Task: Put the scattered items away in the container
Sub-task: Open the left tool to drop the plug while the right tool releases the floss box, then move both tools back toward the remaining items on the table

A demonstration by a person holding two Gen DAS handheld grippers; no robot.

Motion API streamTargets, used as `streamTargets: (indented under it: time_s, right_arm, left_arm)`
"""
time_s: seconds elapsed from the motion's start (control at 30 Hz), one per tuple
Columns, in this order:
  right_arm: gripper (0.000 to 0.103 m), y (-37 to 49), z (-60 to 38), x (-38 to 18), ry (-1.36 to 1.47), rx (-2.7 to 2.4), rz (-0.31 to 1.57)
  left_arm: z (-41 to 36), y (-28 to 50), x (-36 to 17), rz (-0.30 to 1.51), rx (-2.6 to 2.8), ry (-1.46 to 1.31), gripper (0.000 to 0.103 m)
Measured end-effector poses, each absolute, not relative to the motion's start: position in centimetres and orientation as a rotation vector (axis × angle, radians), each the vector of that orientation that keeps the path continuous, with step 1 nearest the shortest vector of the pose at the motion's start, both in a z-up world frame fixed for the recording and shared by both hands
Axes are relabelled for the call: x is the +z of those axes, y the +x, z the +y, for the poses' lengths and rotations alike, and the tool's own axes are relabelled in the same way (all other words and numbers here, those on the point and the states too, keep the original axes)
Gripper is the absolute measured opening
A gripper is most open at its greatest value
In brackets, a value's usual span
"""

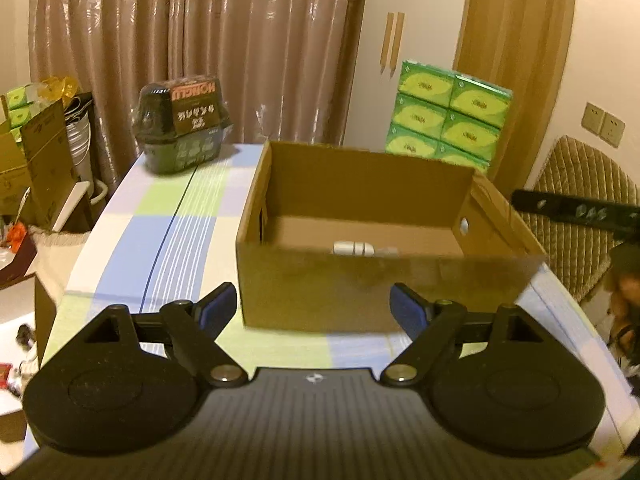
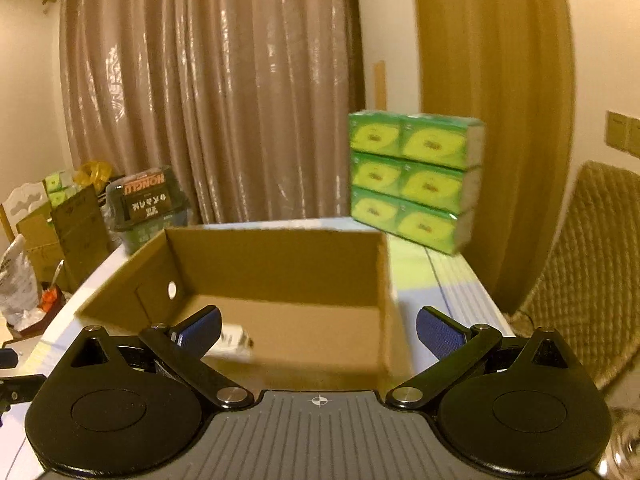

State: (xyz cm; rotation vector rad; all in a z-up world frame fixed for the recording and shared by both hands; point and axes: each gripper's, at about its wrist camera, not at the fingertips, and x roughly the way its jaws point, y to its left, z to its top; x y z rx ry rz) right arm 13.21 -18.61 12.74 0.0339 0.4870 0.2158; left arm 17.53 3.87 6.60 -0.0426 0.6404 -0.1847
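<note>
An open brown cardboard box (image 1: 360, 280) stands on the checked tablecloth; it also shows in the right wrist view (image 2: 280, 268). A small white item (image 1: 354, 248) lies on its floor, seen in the right wrist view too (image 2: 234, 344). My left gripper (image 1: 314, 310) is open and empty, just in front of the box's near wall. My right gripper (image 2: 318, 332) is open and empty, held over the box's near edge. A dark wrapped container (image 1: 182, 120) stands at the table's far left. A green tissue pack (image 2: 412, 180) stands behind the box at the far right.
The table (image 1: 160, 216) has a blue, green and white checked cloth. Brown curtains (image 1: 200, 40) hang behind. Cardboard boxes (image 1: 36, 160) and clutter stand left of the table. A padded chair (image 1: 580, 220) stands at the right. The other gripper's black part (image 1: 576, 210) shows at right.
</note>
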Motion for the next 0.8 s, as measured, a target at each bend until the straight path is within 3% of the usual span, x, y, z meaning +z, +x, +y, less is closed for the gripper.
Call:
streamTargets:
  time_s: [0.43,0.8]
  right_arm:
    - [0.101,1.6,-24.7,8.8,0.080,0.108,0.619]
    - [0.101,-1.0,-24.8,7.3,0.014,0.145,0.651]
  left_arm:
    - [3.1,7.2,4.1,0.736,-0.182,-0.065,0.080]
    - [-1.3,4.1,3.8,0.739,-0.251,-0.023,0.080]
